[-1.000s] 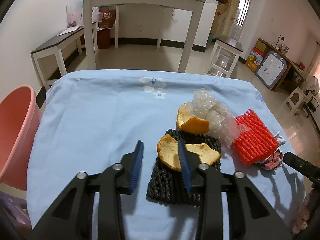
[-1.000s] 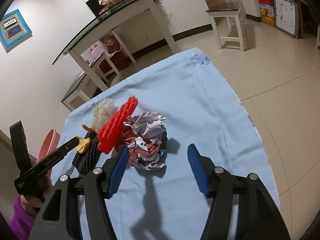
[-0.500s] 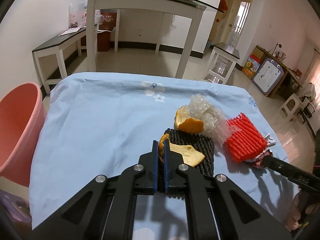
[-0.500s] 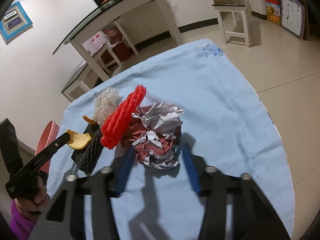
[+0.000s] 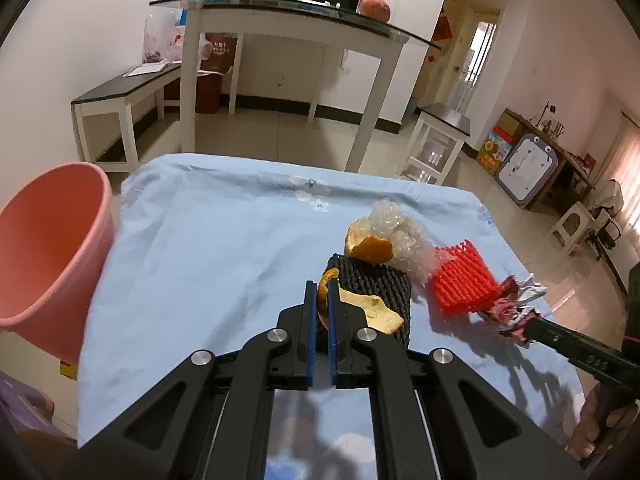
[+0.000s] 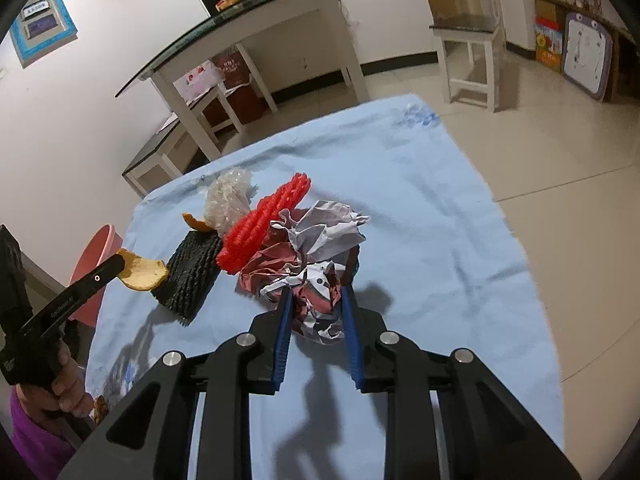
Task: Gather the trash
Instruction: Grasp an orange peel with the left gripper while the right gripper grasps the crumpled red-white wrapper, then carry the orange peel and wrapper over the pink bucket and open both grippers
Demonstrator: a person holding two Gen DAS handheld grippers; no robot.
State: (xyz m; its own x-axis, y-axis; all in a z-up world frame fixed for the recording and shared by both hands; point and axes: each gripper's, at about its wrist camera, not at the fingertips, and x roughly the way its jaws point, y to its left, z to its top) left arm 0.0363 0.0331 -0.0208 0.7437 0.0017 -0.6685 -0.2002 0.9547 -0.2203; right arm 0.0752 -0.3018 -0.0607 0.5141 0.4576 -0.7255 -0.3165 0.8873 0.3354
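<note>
**Trash clamped in both grippers over the blue cloth**

Trash sits in a cluster toward the right side of the light blue cloth (image 5: 208, 248), whose left half lies bare up to the pink bin (image 5: 48, 248) beside that edge. The black foam net (image 5: 372, 284) is longest, its long axis running away from the left camera; the red foam net (image 5: 464, 284) lies just right of it, bubble wrap (image 5: 400, 236) behind. The right gripper (image 6: 316, 308) has just been closing and now pinches the crumpled paper (image 6: 316, 248). The left gripper (image 5: 320, 304) is clamped together on an orange peel (image 5: 372, 308) that sticks out rightward. A second peel (image 5: 370, 248) is partly hidden by the wrap.
</note>
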